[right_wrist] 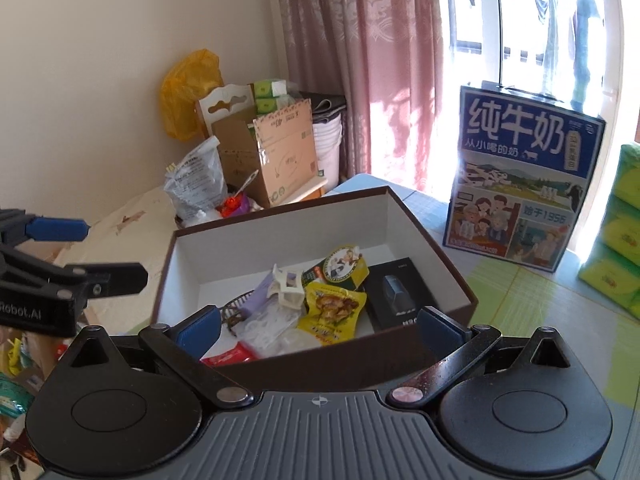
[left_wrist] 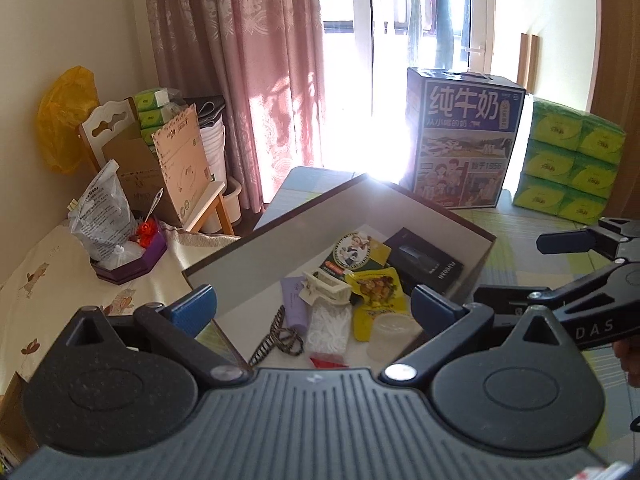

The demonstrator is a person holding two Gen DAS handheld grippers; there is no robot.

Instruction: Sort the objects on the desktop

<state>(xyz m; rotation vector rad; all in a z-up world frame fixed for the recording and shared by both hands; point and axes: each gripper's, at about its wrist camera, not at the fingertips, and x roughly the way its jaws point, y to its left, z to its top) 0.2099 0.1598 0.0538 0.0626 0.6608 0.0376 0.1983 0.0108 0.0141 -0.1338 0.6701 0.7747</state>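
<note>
Both tools wide open, nothing between the pads: left gripper [left_wrist: 314, 308] and right gripper [right_wrist: 318, 328] poised above the near rim of the brown box [right_wrist: 440, 236], apart from its contents. Box lidless, white inside, walls upright on all four sides, top fully clear for entry. Inside, clustered toward the near half: yellow snack pouch [right_wrist: 334, 312], green round-label packet [right_wrist: 340, 266] just behind it, black carton [right_wrist: 394, 300] at the right wall, cream hair claw [right_wrist: 288, 286] over a lilac tube [right_wrist: 258, 298], clear bag of white rings [right_wrist: 268, 326], striped hair tie [left_wrist: 276, 338], red packet [right_wrist: 230, 356] at the near wall. Far half of the box floor bare. Box on a green plaid tablecloth [right_wrist: 532, 304] – open cloth to its right, up to the blue milk carton [right_wrist: 524, 180] and the stacked green tissue packs [left_wrist: 568, 160] at the table's back edge. Left of the table: cream patterned cloth [left_wrist: 60, 292], purple tray [left_wrist: 132, 264] with a clear bag, cardboard box [right_wrist: 276, 160], yellow plastic bag [right_wrist: 188, 92]. Pink curtain [right_wrist: 360, 60] and a bright window behind – glare washing out the far table edge.
</note>
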